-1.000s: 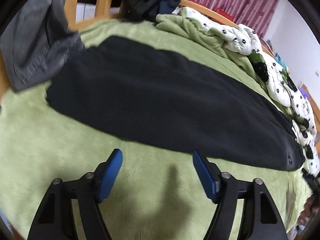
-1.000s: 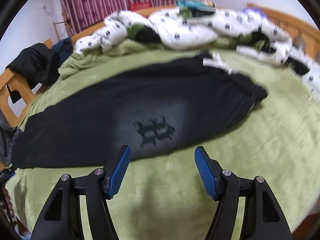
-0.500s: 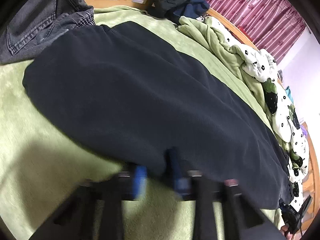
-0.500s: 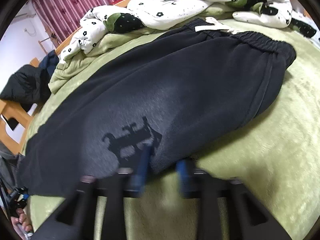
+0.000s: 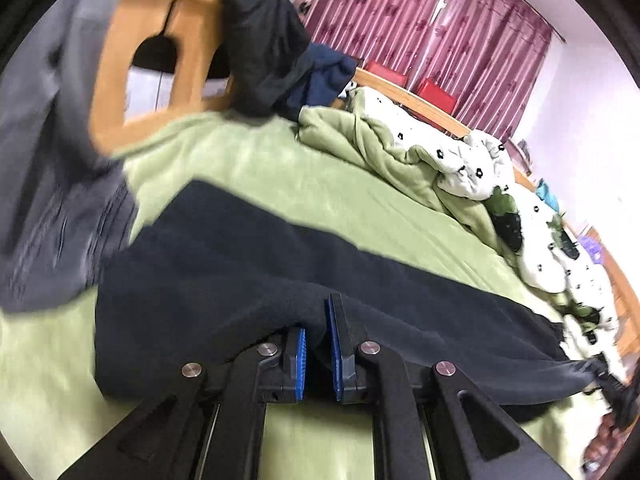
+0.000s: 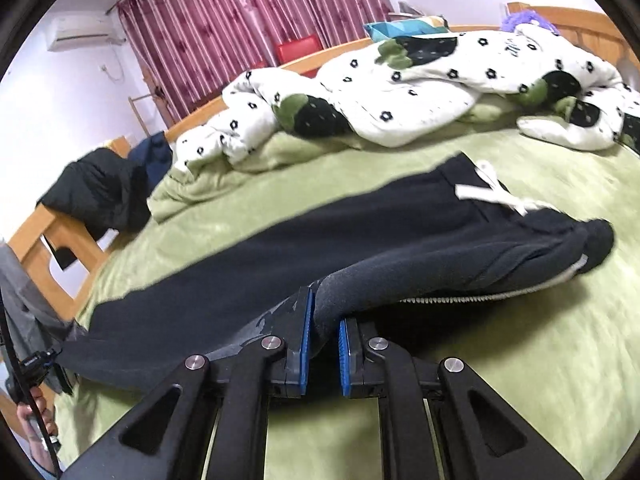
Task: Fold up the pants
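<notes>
Black pants point(image 5: 240, 272) lie stretched across a green bed cover point(image 5: 320, 184). My left gripper point(image 5: 316, 316) is shut on their near edge, and a fold of black cloth rises between the blue pads. In the right wrist view the pants point(image 6: 400, 224) run from lower left up to the waistband with its white drawstring point(image 6: 492, 196). My right gripper point(image 6: 325, 308) has its jaws closing on the near edge, with a ridge of fabric pinched between them and lifted off the bed cover point(image 6: 520, 360).
A grey garment point(image 5: 48, 200) hangs at the left over a wooden bed frame point(image 5: 120, 80), with dark clothes point(image 5: 264, 40) draped beside it. A white flowered duvet point(image 6: 400, 80) is bunched along the far side. A person's hand point(image 6: 36, 416) shows at the lower left.
Both grippers went from open above the bed cover to shut on the pants' near edge. Both have since risen, pulling that edge up off the bed.
</notes>
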Motion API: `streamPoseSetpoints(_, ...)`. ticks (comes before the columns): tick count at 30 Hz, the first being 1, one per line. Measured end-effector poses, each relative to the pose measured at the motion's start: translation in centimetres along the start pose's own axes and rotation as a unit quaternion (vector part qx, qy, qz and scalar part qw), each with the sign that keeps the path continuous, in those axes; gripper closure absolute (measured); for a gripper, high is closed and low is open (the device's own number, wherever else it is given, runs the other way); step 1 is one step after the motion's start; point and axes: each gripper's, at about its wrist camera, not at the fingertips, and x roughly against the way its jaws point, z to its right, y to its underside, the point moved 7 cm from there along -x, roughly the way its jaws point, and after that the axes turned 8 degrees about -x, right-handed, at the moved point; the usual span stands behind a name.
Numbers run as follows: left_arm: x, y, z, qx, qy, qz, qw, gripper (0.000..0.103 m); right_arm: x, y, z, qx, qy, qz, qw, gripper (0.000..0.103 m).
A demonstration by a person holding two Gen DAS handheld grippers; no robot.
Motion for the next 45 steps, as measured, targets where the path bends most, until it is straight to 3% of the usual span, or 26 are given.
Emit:
streamPoseSetpoints(7, -8.4, -4.2, 1.4, -0.041, -0.058, 0.024, 0.9972, 0.093, -7.2, -3.4, -2.0, 0.038, 0.017, 0.014, 0.999, 0.092)
streamPoseSetpoints(12, -14.4, -4.5, 2.1, -0.046, -0.079, -0.011, 0.9957, 0.090, -13.2, -4.3, -1.8, 0.060, 0.061, 0.014, 0.996, 0.089)
streamPoseSetpoints(17, -14.8, -3.8, 3.7, -0.078, -0.075, -0.050, 0.9929, 0.066, -16.1, -2.6, -1.5, 0.078, 0.098, -0.038, 0.991, 0.073)
streamPoseSetpoints(18, -13.8, -3.6, 4.0, -0.078, -0.065, -0.046, 0.9937, 0.058, -15.2, -2.1, -1.7, 0.086, 0.100, -0.037, 0.991, 0.072)
streamPoseSetpoints(19, -12.2, -3.2, 4.2, -0.076, -0.053, -0.043, 0.9948, 0.044, -14.2, -1.9, -1.8, 0.090, 0.098, -0.033, 0.991, 0.067)
streamPoseSetpoints(21, -9.6, -2.1, 4.5, -0.071, -0.032, -0.038, 0.9963, 0.028, -11.5, -1.0, -1.6, 0.089, 0.091, -0.023, 0.992, 0.050)
streamPoseSetpoints(22, -8.3, -1.3, 4.5, -0.065, -0.025, -0.037, 0.9969, 0.025, -9.8, -0.4, -1.4, 0.086, 0.086, -0.019, 0.992, 0.039)
streamPoseSetpoints(26, -4.2, 4.0, 3.7, -0.021, 0.023, -0.072, 0.9969, 0.024, -4.5, 2.4, 1.4, 0.070, 0.078, -0.022, 0.994, 0.031)
streamPoseSetpoints(30, -3.7, 10.1, 2.2, 0.039, 0.058, -0.122, 0.9901, 0.024, -3.0, 4.6, 5.4, 0.017, 0.083, -0.043, 0.995, 0.026)
streamPoseSetpoints(32, -4.0, 11.7, 1.6, 0.067, 0.072, -0.129, 0.9868, 0.026, -3.2, 5.7, 7.3, -0.023, 0.078, -0.060, 0.995, 0.026)
streamPoseSetpoints(35, -4.6, 11.2, 1.4, 0.094, 0.087, -0.104, 0.9862, 0.026, -4.6, 6.4, 8.3, -0.052, 0.061, -0.081, 0.993, 0.026)
streamPoseSetpoints(38, -7.1, 10.1, 2.4, 0.109, 0.111, -0.119, 0.9806, 0.026, -6.9, 6.3, 7.9, -0.051, 0.052, -0.092, 0.993, 0.026)
streamPoseSetpoints(42, -10.4, 8.4, 4.2, 0.111, 0.093, -0.096, 0.9848, 0.026, -10.6, 4.6, 8.1, -0.074, 0.072, -0.065, 0.992, 0.026)
streamPoseSetpoints(43, -11.0, 8.1, 4.5, 0.110, 0.080, -0.094, 0.9863, 0.029, -11.0, 4.1, 8.0, -0.074, 0.077, -0.052, 0.993, 0.027)
streamPoseSetpoints(44, -11.5, 7.7, 4.9, 0.107, 0.064, -0.093, 0.9879, 0.033, -11.8, 3.4, 8.1, -0.077, 0.089, -0.049, 0.992, 0.036)
streamPoseSetpoints(45, -11.9, 7.3, 5.1, 0.102, 0.047, -0.091, 0.9895, 0.047, -12.2, 2.9, 8.2, -0.080, 0.102, -0.047, 0.990, 0.044)
